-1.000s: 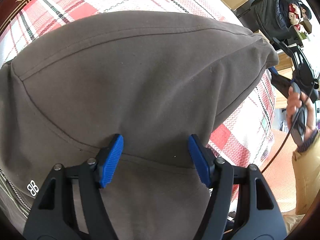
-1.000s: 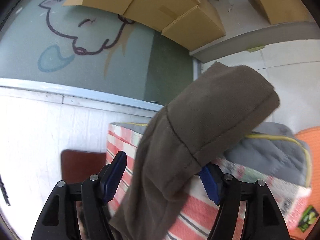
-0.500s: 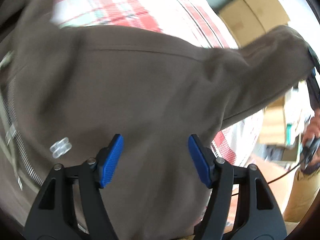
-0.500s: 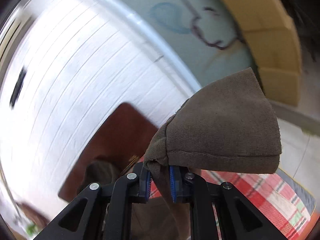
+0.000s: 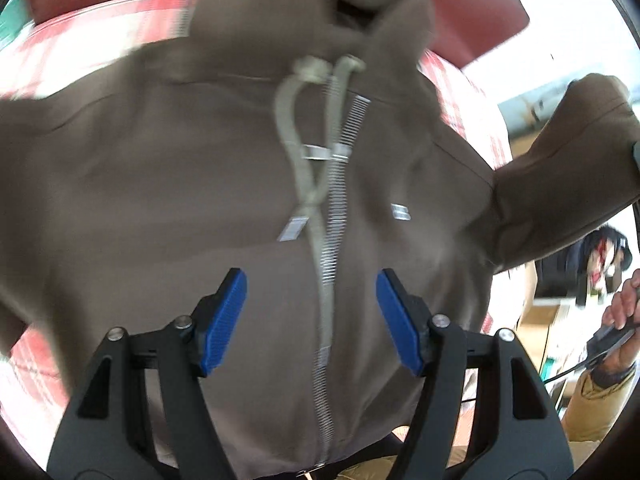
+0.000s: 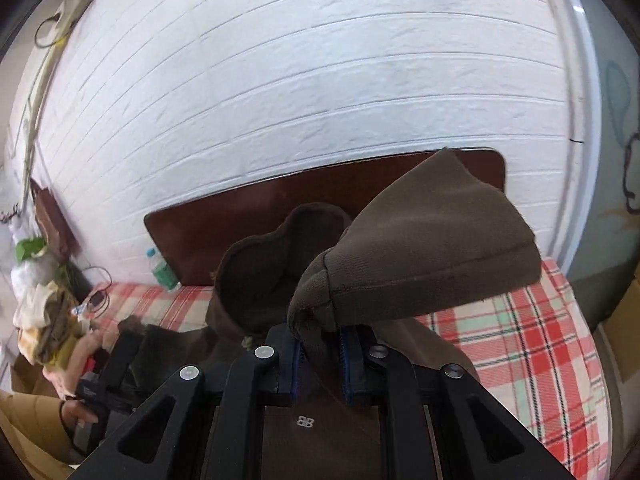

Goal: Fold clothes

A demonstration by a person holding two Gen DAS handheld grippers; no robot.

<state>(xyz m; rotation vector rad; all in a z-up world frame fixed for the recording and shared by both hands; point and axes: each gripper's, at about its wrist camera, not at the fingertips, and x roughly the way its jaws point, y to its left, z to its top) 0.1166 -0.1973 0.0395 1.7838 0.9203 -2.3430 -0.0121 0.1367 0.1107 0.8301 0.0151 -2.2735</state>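
A brown zip-up hoodie (image 5: pixel 180 168) lies front-up on the plaid bedspread (image 6: pixel 532 344), its zipper (image 5: pixel 334 216) closed and pale drawstrings (image 5: pixel 292 136) trailing down the chest. The left gripper (image 5: pixel 311 320) hovers over the lower zipper with its blue pads standing wide apart, nothing pinched between them. The right gripper (image 6: pixel 322 354) is clamped on the sleeve's ribbed cuff (image 6: pixel 420 256) (lifted clear of the bed), in front of the dark wooden headboard (image 6: pixel 248 220).
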